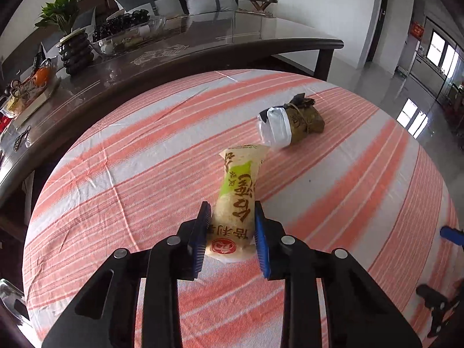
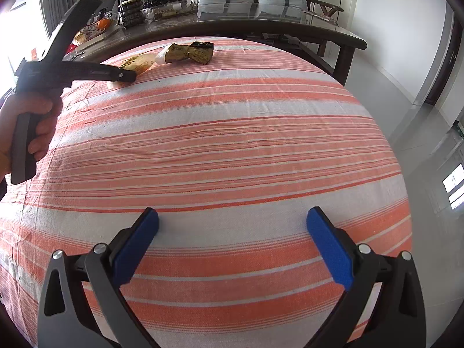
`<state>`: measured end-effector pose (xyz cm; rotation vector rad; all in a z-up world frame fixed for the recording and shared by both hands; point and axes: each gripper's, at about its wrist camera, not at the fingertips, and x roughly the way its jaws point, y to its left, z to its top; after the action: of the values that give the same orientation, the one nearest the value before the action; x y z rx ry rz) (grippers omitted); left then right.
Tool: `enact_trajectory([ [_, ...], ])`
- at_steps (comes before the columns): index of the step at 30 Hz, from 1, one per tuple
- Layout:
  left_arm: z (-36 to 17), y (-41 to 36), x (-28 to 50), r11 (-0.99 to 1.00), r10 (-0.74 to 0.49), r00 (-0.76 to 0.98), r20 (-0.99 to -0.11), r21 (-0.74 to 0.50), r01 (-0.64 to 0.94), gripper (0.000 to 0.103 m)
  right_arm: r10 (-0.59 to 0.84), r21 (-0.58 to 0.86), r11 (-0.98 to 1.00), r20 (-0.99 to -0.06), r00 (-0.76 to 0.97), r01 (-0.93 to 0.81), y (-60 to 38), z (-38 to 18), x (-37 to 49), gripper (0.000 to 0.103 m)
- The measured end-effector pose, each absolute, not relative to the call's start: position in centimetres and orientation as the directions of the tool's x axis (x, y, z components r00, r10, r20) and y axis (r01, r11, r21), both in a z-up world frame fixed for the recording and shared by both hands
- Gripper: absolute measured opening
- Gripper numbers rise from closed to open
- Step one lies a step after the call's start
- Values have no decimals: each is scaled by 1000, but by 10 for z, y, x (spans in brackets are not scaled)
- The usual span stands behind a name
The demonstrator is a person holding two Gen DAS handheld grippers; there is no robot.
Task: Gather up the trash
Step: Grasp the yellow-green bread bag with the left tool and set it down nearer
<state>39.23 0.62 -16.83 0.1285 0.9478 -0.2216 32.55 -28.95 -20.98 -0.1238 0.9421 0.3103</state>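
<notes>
A cream snack packet (image 1: 237,191) with red lettering and a green patch lies on the striped cloth, and my left gripper (image 1: 232,207) is shut on its near half, blue pads pressing both sides. Beyond it lies a leaf-wrapped bundle (image 1: 301,116) tied with string, with a white plastic bag (image 1: 275,127) at its left end. In the right wrist view the same packet (image 2: 139,61) and bundle (image 2: 188,52) sit at the far left of the cloth, with the left gripper (image 2: 127,75) at the packet. My right gripper (image 2: 232,213) is open over bare cloth, holding nothing.
The orange-and-white striped cloth (image 1: 116,174) covers a round table. Behind it stands a dark glossy table (image 1: 203,43) with a potted plant (image 1: 69,43), glass bowls (image 1: 127,34) and fruit (image 1: 42,75). A sofa with cushions is at the back; tiled floor lies to the right.
</notes>
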Motion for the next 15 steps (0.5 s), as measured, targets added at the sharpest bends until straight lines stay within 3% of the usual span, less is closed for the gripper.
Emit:
enact_trajectory([
  [5, -168, 36, 328, 960, -190, 544, -817, -37, 279, 38, 207, 30, 949, -811, 548, -315, -289, -210, 326, 98],
  [7, -169, 40, 315, 961, -191, 562, -804, -36, 276, 70, 208, 30, 949, -810, 548, -315, -289, -210, 325, 98],
  [9, -172, 41, 310, 961, -179, 580, -795, -14, 278, 85, 207, 30, 949, -810, 548, -315, -289, -210, 325, 98],
  [15, -185, 45, 319, 965, -149, 554, -819, 0, 261, 95, 211, 34, 949, -810, 547, -315, -290, -210, 326, 98],
])
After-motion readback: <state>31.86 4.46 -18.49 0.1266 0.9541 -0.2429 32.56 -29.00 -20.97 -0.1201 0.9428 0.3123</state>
